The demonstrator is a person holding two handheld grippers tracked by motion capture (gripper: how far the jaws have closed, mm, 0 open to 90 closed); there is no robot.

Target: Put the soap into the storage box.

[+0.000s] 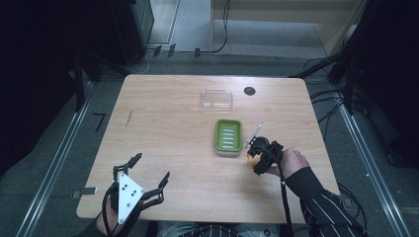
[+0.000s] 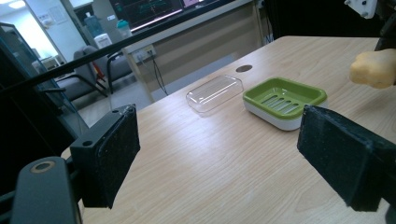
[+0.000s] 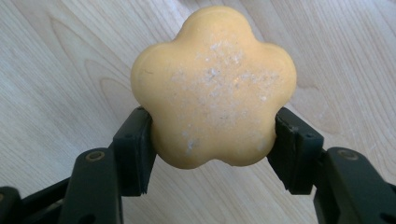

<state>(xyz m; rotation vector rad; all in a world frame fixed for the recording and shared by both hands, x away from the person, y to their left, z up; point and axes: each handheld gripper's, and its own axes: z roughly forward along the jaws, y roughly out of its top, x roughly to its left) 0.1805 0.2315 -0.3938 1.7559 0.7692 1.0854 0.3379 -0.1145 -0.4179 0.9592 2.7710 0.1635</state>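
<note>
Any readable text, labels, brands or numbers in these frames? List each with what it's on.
None can be read.
Yellow soap in the right tool: no stamp or lettering on its visible face.
Green soap dish and clear lid: no visible marks.
Monitor behind the table, in the left gripper view: coloured lines, too blurred to read.
Wall notices: too small and blurred to read.

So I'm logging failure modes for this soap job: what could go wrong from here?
1. The right gripper pinches the flower-shaped soap only at its lower lobes, so the soap might twist or slip out.
2. The green soap dish sits just left of the gripper; a careless move could knock it.
3. The clear lid lies apart, behind the dish, and could be nudged later.
</note>
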